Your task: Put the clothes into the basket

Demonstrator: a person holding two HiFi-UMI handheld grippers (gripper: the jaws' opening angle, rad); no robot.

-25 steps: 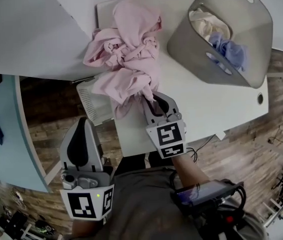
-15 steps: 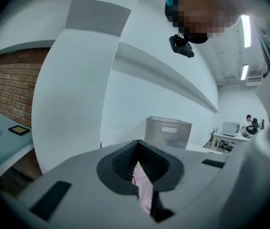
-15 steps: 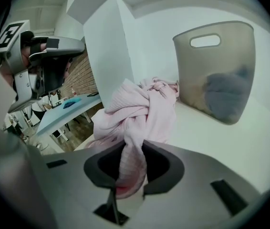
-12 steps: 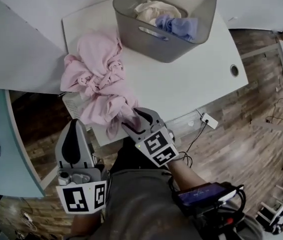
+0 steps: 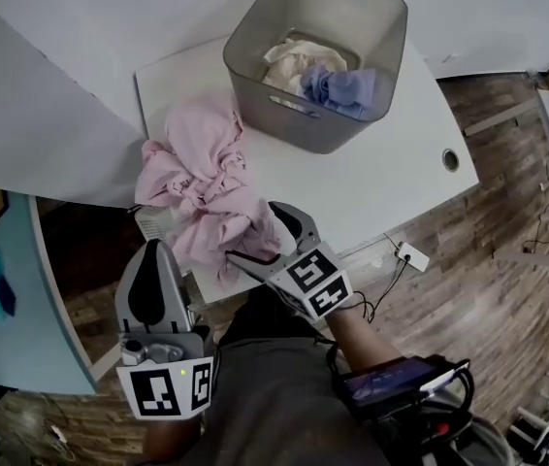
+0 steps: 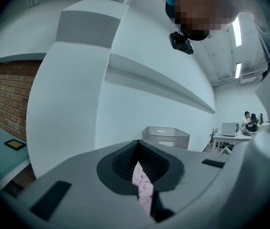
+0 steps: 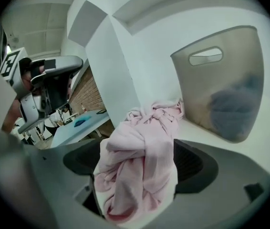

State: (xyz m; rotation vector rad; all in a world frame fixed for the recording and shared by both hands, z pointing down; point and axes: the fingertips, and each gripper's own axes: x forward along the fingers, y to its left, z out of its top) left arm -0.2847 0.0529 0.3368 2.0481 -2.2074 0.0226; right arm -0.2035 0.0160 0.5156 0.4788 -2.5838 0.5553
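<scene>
Evidently regripping, the right tool [image 5: 255,233], jaws just opened wide, straddles the near end of the pink garment [image 5: 202,173], bunched on the surface [image 5: 391,163] beside the basket [image 5: 294,129]; the left tool [image 5: 155,250] waits clenched on nothing.

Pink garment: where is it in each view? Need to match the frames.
Head view: pink garment on the white table, left of the grey basket.
Left gripper view: thin sliver, bottom centre.
Right gripper view: large, lower centre.
Shared landmark: the grey basket, in all three.
</scene>
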